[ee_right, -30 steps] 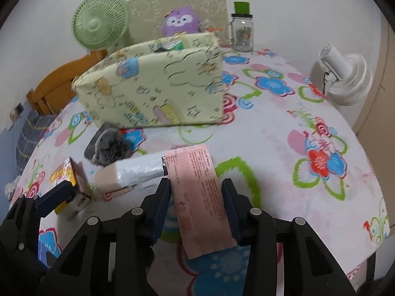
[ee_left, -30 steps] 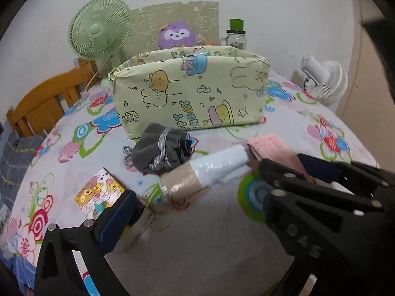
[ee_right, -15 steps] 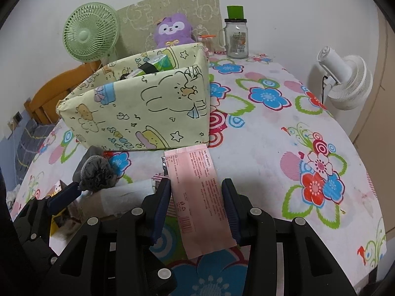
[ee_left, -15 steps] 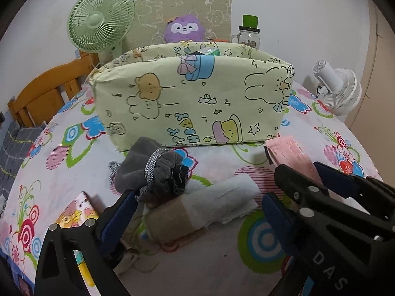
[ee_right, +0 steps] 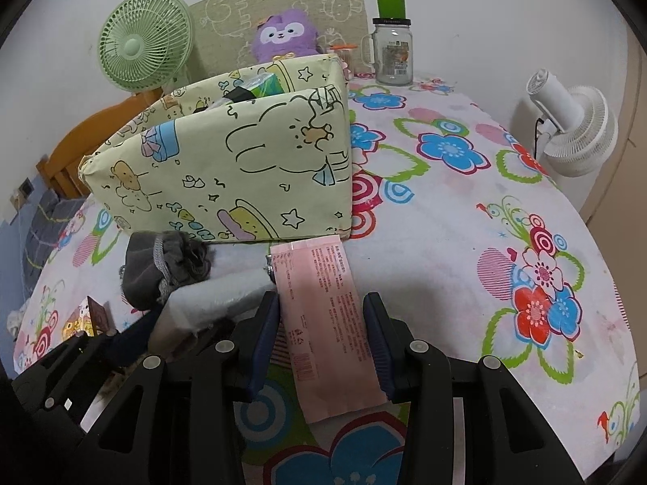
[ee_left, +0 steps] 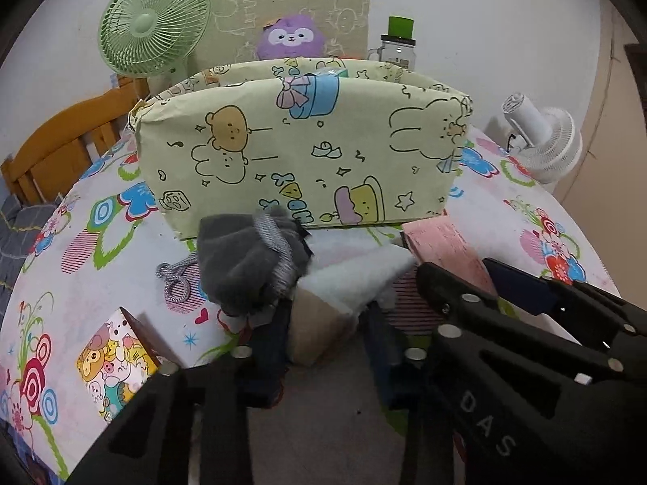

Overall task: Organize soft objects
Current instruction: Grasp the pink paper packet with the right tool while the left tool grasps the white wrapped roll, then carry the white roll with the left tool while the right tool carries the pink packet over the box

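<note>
A pink packet point(ee_right: 323, 315) is lying lengthwise between the fingers of the right tool point(ee_right: 321, 341), low in the centre of the right wrist view. The blue pads are pressing its two long edges, so the right tool is gripping the packet; its far end is reaching almost to the base of the fabric organizer point(ee_right: 242, 169).

In the left wrist view, a white and tan roll point(ee_left: 343, 295) is sitting at the centre between the fingers of the left tool point(ee_left: 323, 363). The pads are standing narrowly on either side of the roll's tan end, but whether they are pressing it cannot be told.

A grey drawstring pouch point(ee_left: 246, 262) is resting against the roll's upper left side, touching the organizer's front. A small cartoon-printed box point(ee_left: 117, 359) is lying at the lower left.

All of this is sitting on a flower-patterned surface point(ee_right: 465, 222). Behind the organizer, along the top of the frame, a green fan point(ee_right: 145, 42), a purple plush toy point(ee_right: 283, 34) and a glass jar with a green lid point(ee_right: 392, 50) are standing. A white fan point(ee_right: 574, 125) is standing at the right edge.
</note>
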